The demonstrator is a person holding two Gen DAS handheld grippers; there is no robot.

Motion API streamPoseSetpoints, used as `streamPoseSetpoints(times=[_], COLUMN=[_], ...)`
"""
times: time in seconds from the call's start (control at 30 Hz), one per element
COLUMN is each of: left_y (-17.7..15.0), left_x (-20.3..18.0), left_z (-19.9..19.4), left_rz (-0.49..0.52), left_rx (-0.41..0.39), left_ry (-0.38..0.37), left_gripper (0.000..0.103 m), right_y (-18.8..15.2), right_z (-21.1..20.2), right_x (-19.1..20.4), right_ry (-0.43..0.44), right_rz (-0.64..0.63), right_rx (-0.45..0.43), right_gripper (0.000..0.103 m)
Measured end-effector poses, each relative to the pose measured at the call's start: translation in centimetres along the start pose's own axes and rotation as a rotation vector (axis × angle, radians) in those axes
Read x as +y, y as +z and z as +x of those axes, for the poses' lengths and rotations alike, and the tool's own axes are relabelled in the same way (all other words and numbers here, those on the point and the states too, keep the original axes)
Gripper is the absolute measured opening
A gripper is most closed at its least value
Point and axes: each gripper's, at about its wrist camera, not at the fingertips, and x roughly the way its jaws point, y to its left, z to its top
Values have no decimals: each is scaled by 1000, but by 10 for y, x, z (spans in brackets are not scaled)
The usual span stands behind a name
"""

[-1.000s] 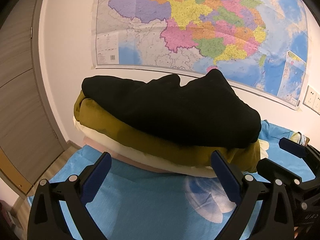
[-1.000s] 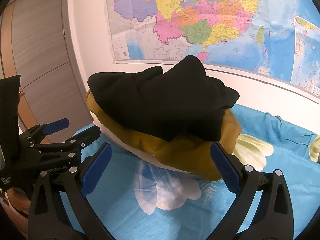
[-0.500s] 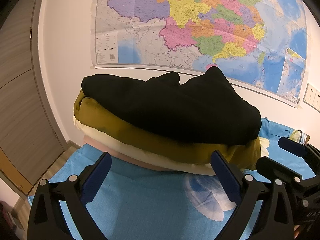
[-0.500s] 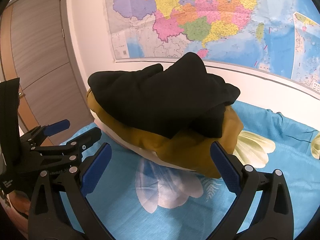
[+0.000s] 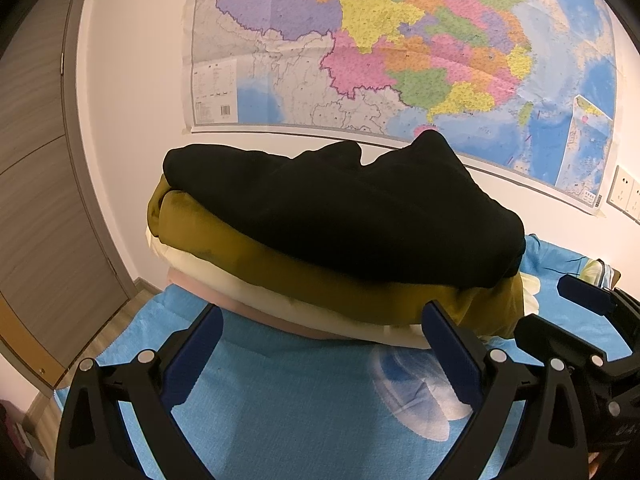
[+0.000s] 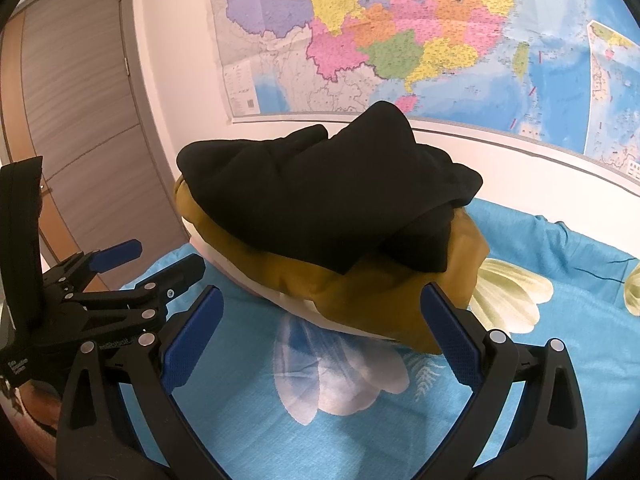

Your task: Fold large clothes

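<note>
Black garment (image 5: 352, 216) tops the folded stack (image 5: 248, 264) on the bed (image 5: 304, 408); both hand-held grippers, left (image 5: 320, 344) and right (image 6: 320, 320), have eased back, jaws apart and empty.

Both cameras sit low over the blue bedsheet (image 5: 304, 408), close to the pile of clothes (image 5: 340, 236), and look slightly upward toward the far wall with its map (image 5: 400, 48). The left wrist view looks from the left, with the right gripper (image 5: 576, 316) at its right edge. The right wrist view looks from the right, with the left gripper (image 6: 152, 264) at its left edge. They share pile, sheet, map and door (image 6: 80, 120).
</note>
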Motion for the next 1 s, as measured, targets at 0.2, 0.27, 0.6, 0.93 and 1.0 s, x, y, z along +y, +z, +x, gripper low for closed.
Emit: streamPoseSetpoints(times=[0.2, 0.27, 0.6, 0.93, 1.0], left_y=[0, 0, -1, -2, -2], left_x=[0, 0, 0, -1, -1], left_z=[2, 3, 4, 3, 4], left_rz=[1, 1, 2, 0, 0], left_rx=[5, 6, 8, 10, 10], left_ry=[-2, 0, 0, 2, -3], left_gripper=[96, 96, 96, 96, 96], right_y=[0, 0, 0, 0, -1], right_z=[3, 3, 4, 6, 7], right_x=[1, 1, 0, 1, 1], right_ry=[2, 1, 4, 3, 3], right_rz=[6, 7, 13, 13, 14], right_rx=[4, 3, 5, 10, 10], right_gripper=[97, 97, 97, 97, 97])
